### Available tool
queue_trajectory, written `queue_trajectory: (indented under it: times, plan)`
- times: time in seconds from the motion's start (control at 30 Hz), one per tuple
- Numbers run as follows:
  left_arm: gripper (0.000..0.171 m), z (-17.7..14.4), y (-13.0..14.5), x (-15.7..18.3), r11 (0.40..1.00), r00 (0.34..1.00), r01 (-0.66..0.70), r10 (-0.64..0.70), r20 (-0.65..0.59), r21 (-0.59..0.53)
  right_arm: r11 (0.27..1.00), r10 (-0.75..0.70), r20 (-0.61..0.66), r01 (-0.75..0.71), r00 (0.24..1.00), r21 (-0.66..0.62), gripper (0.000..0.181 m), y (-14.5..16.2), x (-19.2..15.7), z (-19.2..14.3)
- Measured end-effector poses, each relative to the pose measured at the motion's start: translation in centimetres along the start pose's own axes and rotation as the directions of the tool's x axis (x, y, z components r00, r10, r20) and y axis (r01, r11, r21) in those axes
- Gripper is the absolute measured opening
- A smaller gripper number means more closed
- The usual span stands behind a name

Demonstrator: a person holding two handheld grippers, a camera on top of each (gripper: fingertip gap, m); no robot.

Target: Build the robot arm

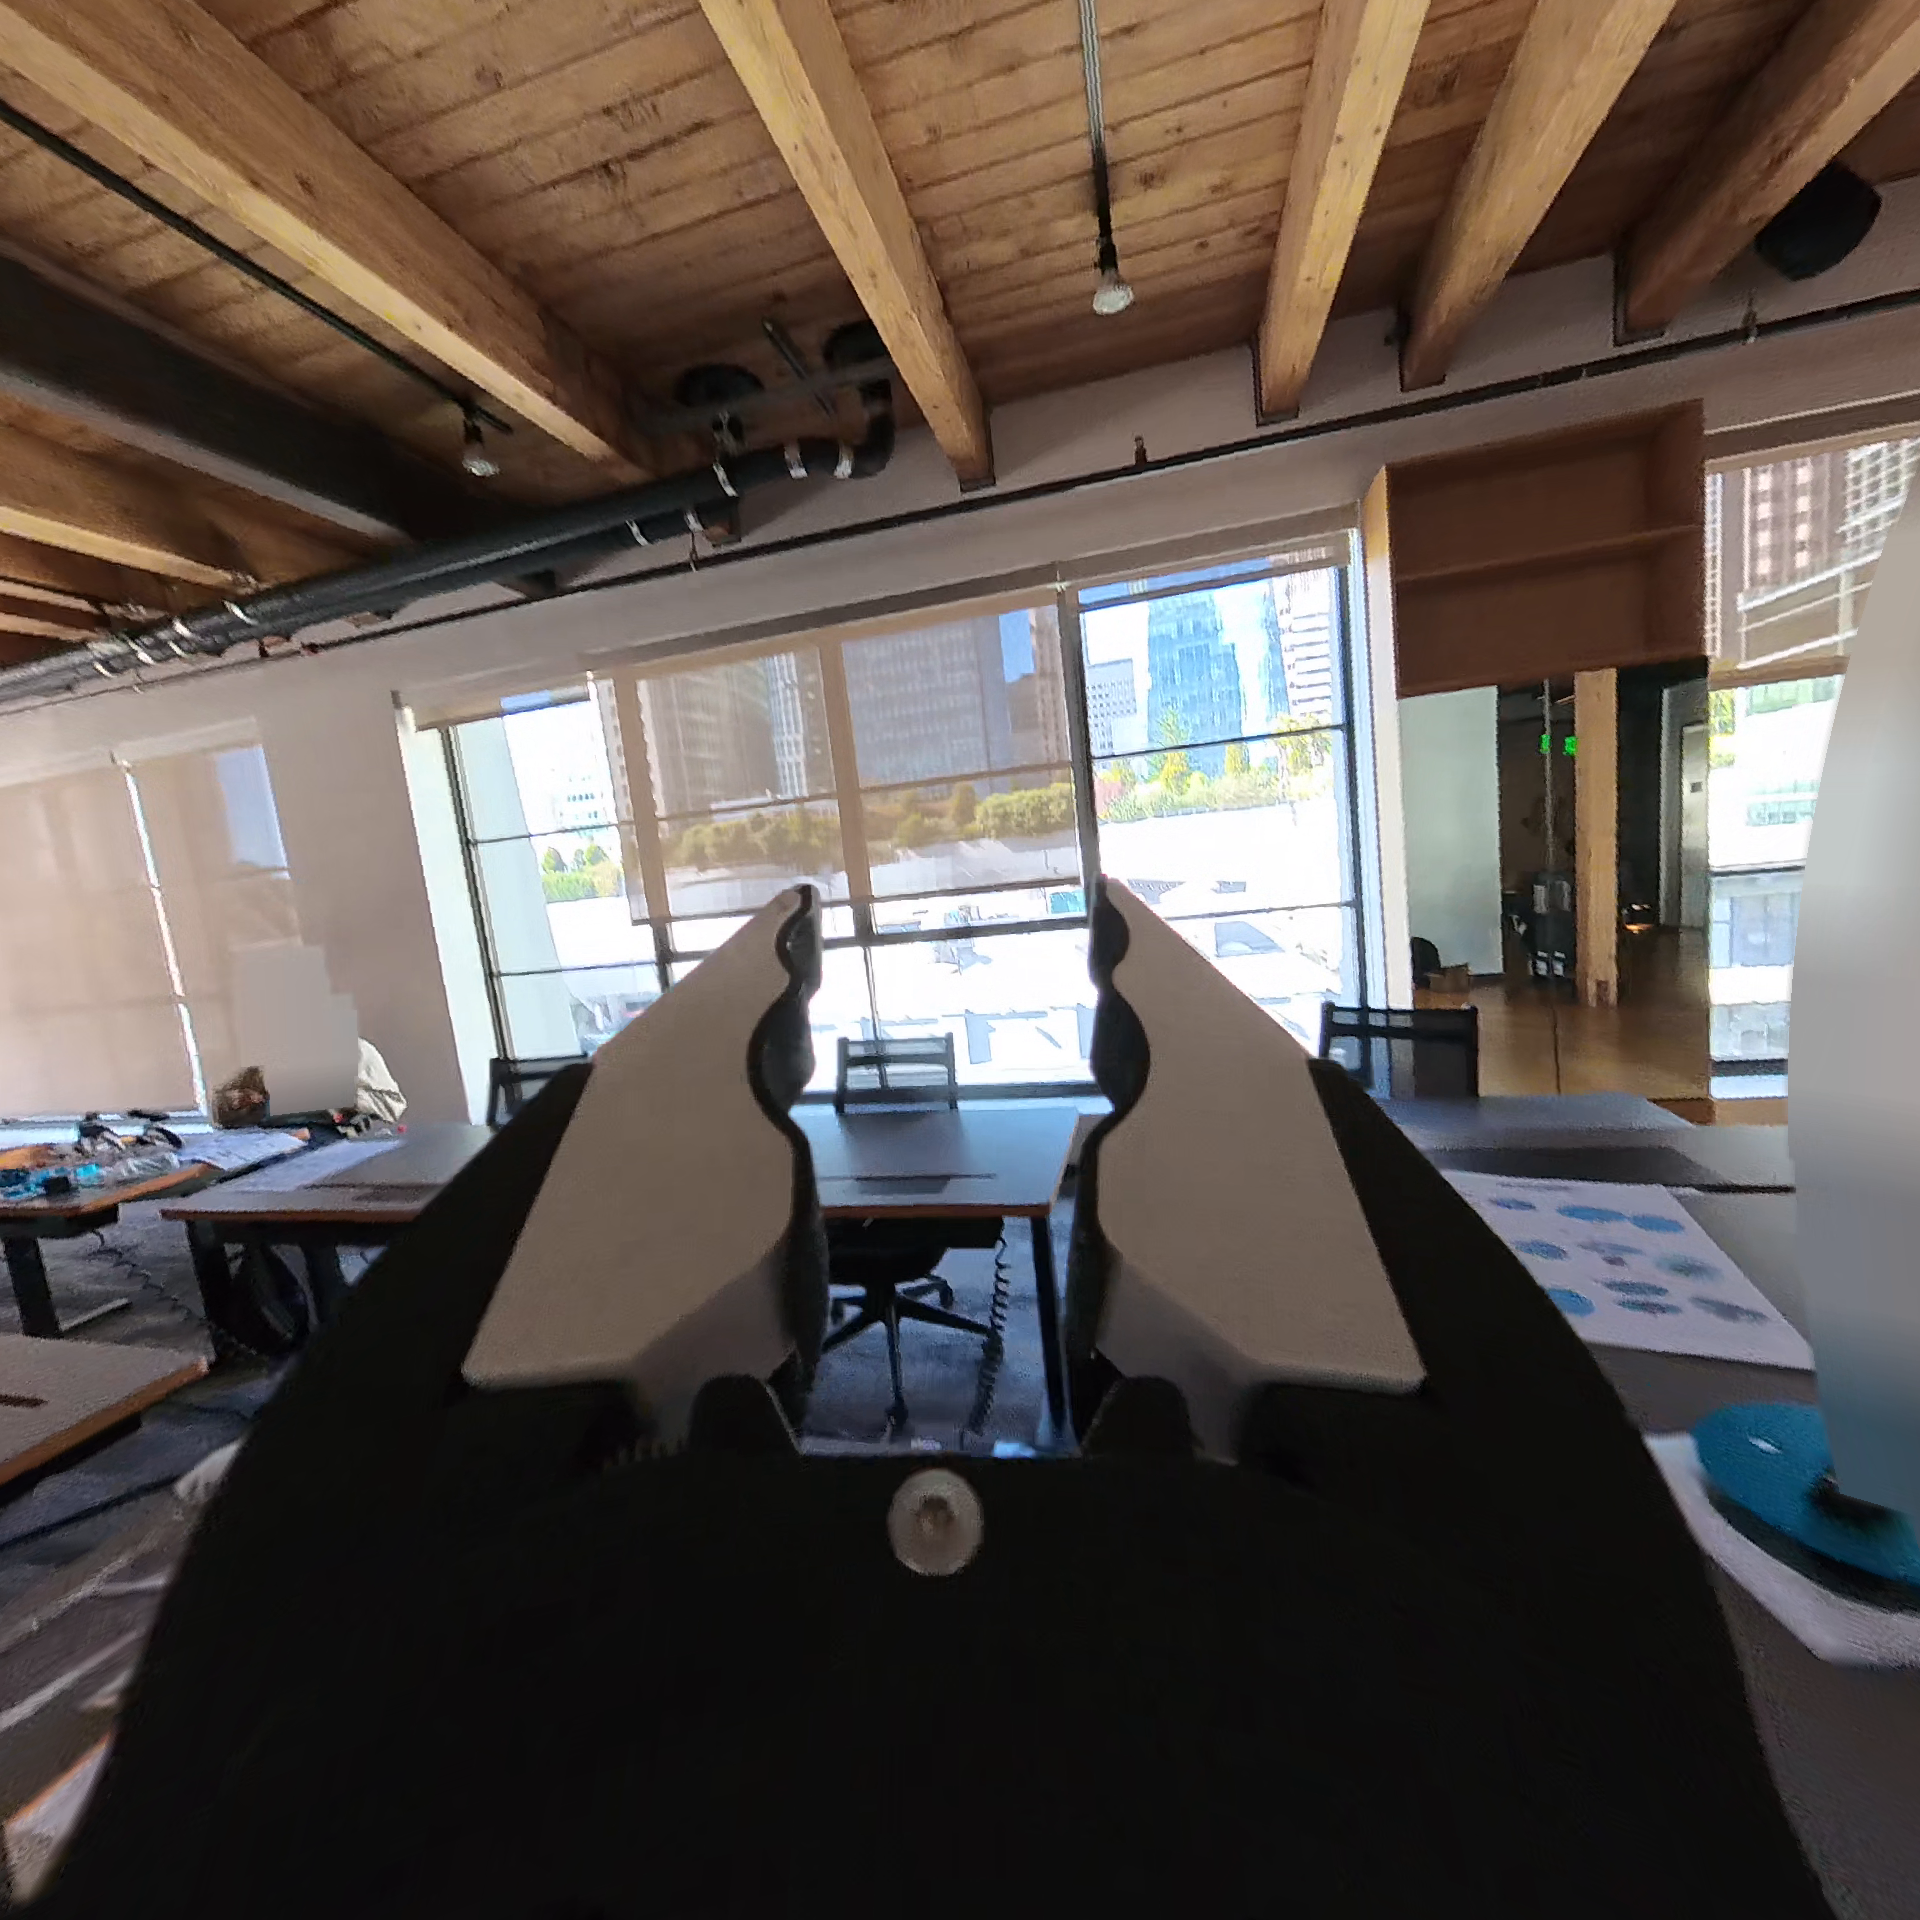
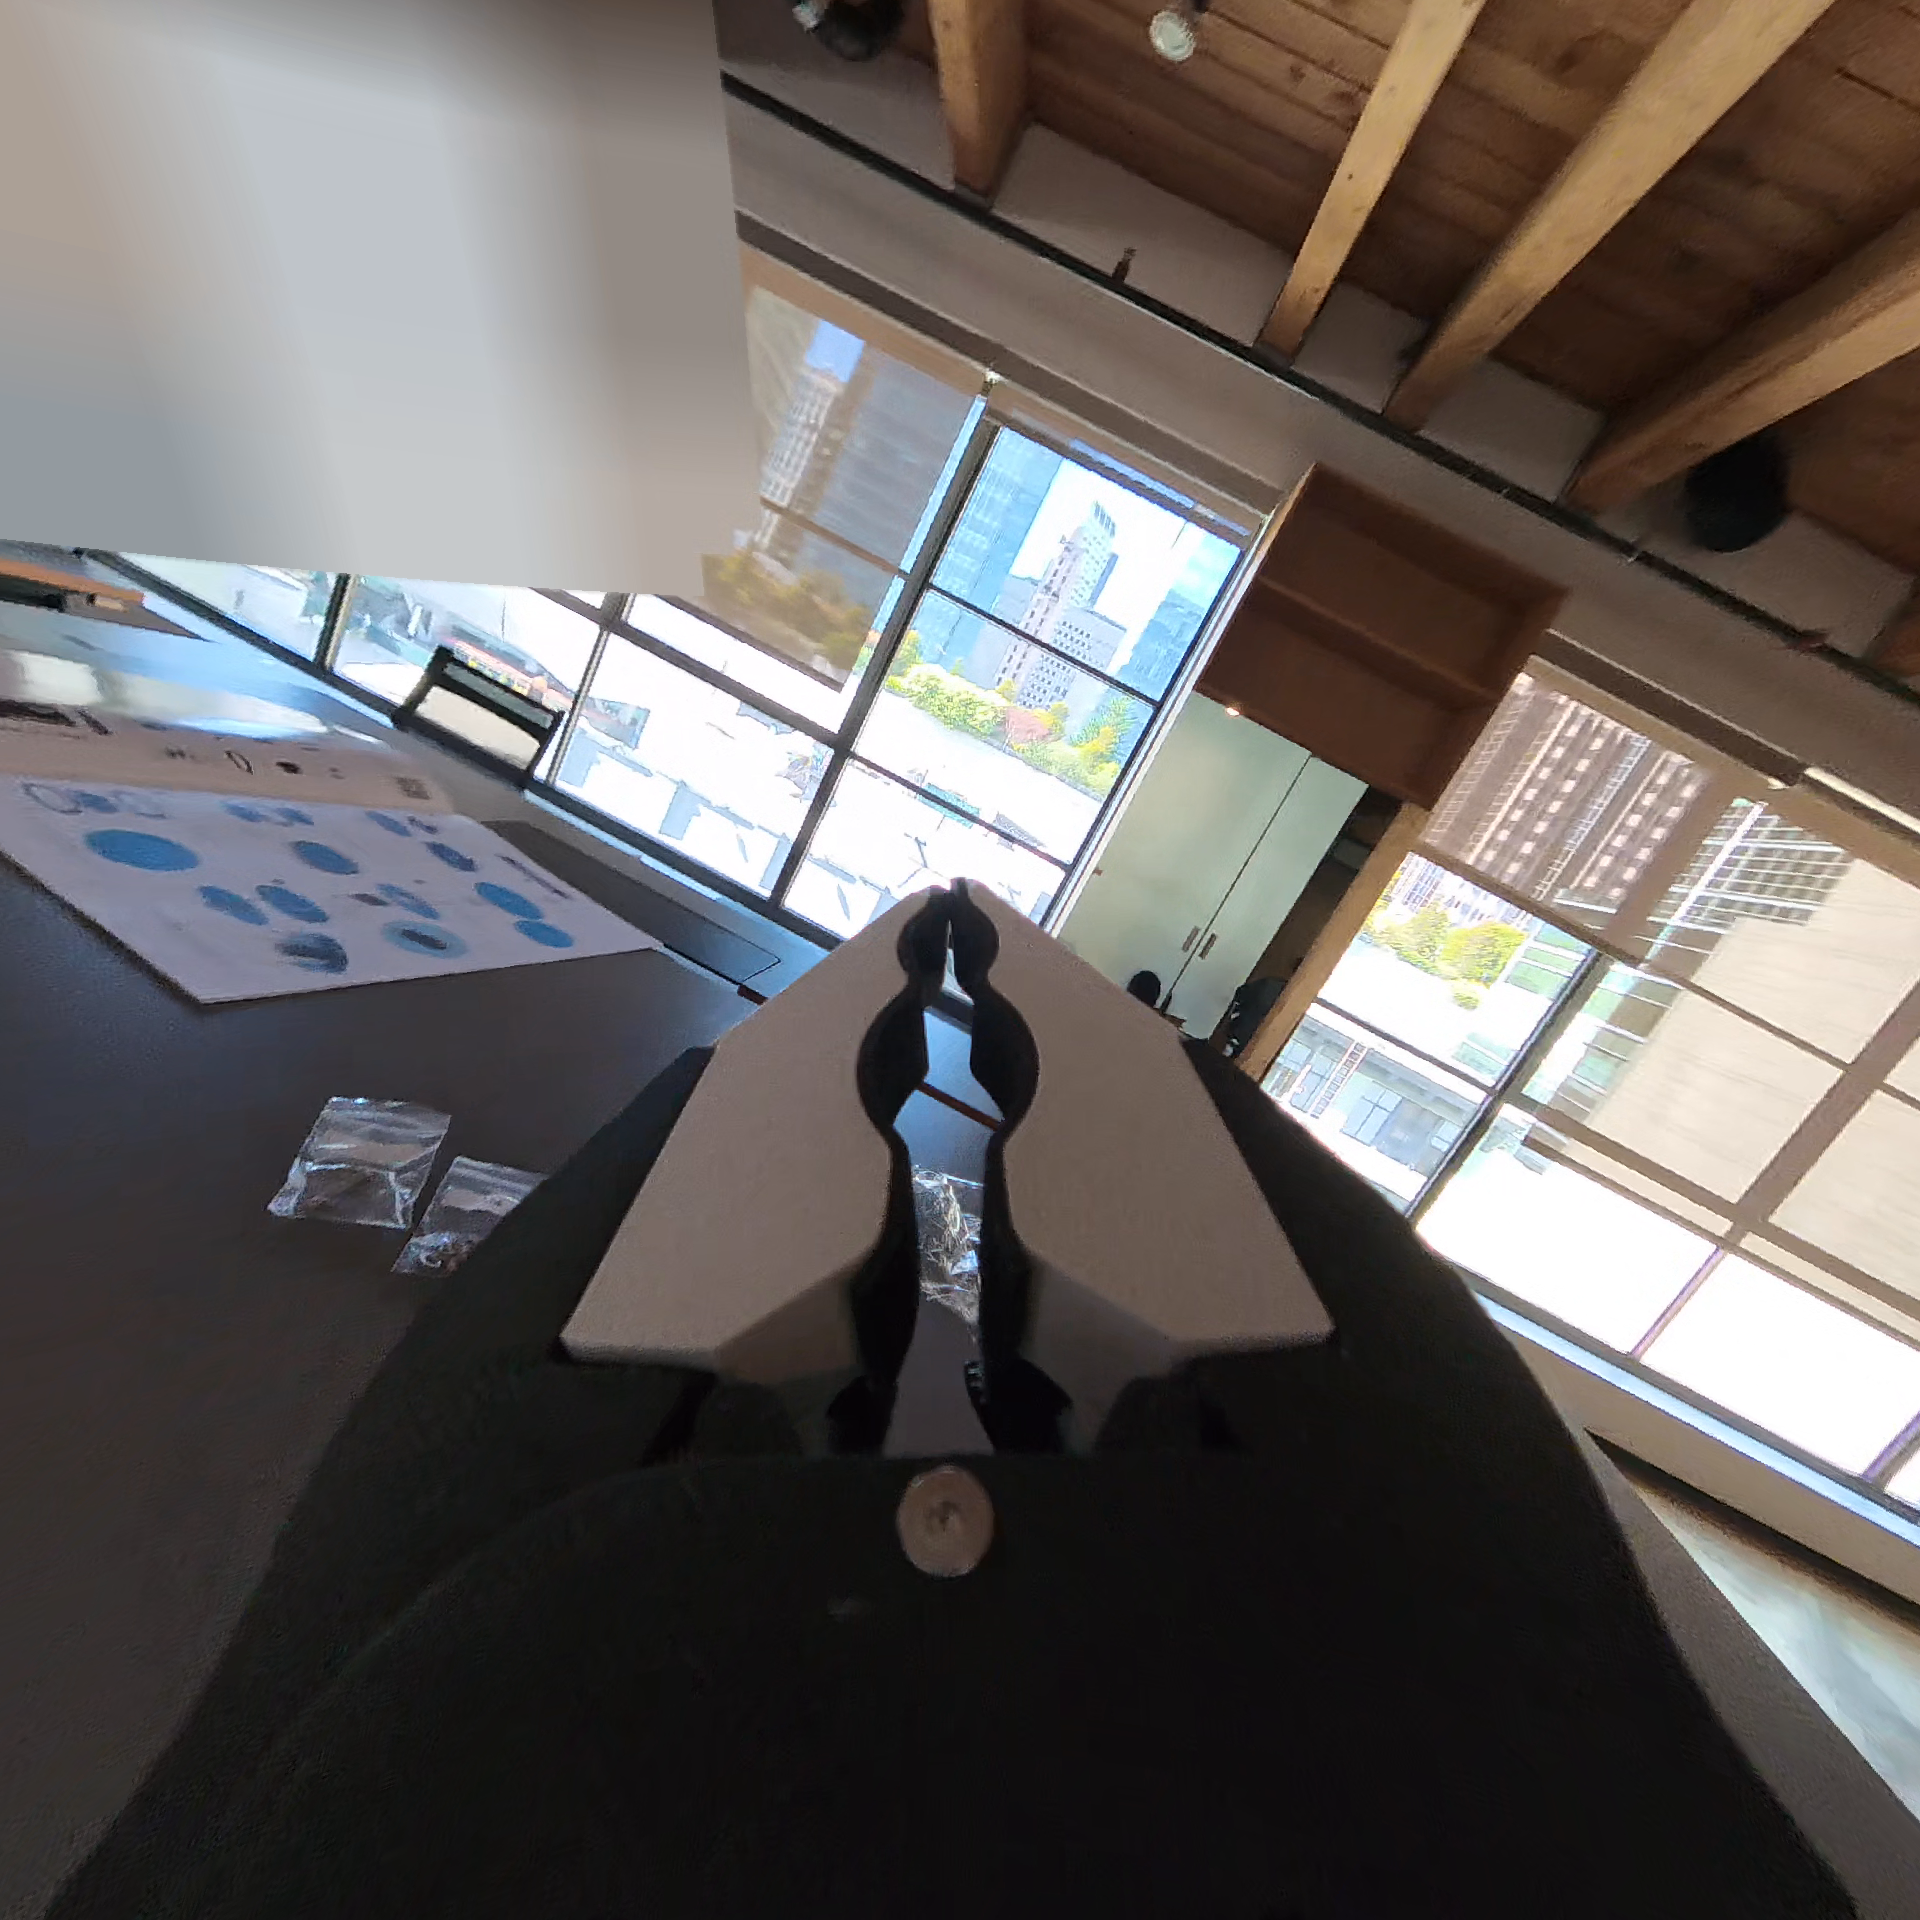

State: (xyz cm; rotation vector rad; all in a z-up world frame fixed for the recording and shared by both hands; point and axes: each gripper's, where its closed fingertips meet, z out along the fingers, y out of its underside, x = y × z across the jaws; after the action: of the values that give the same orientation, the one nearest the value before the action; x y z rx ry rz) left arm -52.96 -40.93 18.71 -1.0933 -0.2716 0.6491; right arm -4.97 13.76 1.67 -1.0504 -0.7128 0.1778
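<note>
The left gripper (image 1: pixel 951 914) pointed level across an office, its two fingers spread apart with nothing between them, aimed at tall windows (image 1: pixel 935 810) facing city towers. Below the fingertips stood a dark desk (image 1: pixel 935 1153) with an office chair (image 1: pixel 883 1288) tucked under it. To the right, a white sheet printed with blue shapes (image 1: pixel 1621 1278) lay on a table, near what appeared to be a blue disc (image 1: pixel 1756 1455).

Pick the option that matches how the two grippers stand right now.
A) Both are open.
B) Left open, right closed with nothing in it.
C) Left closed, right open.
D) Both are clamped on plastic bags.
B: the left gripper shows a wide gap between its fingertips, while the right gripper has its tips touching with nothing between them.
</note>
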Motion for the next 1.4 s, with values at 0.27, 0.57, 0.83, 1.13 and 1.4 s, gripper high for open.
queue_trajectory:
  times: [0.27,0.57,0.83,1.13,1.4]
  plan:
    - [0.052,4.0,2.7,-2.8,0.997,0.992,0.076,-0.074,-0.103,0.007,0.999,0.028,0.002,-0.028,1.0,-0.039,0.0,0.1,-1.5,-0.3]
    - [0.051,3.5,11.0,-10.6,0.99,0.944,0.054,-0.093,-0.317,-0.132,0.999,0.048,0.026,-0.048,0.999,-0.016,0.0,-9.4,-12.9,-4.6]
    - [0.048,4.6,11.3,-11.8,0.984,0.901,0.044,-0.113,-0.418,-0.172,0.961,-0.238,0.032,0.24,0.971,-0.14,0.0,-14.7,-15.8,-7.9]
    - [0.04,7.2,7.5,-5.6,0.994,0.96,0.109,-0.111,-0.258,-0.022,0.996,-0.09,-0.006,0.09,0.996,-0.025,0.0,-7.6,-5.2,-0.4]
    - [0.037,15.4,10.4,5.7,0.953,0.827,0.295,-0.292,-0.481,-0.071,0.995,0.099,-0.093,-0.1,0.991,-0.013,0.0,-0.2,-0.4,3.3]
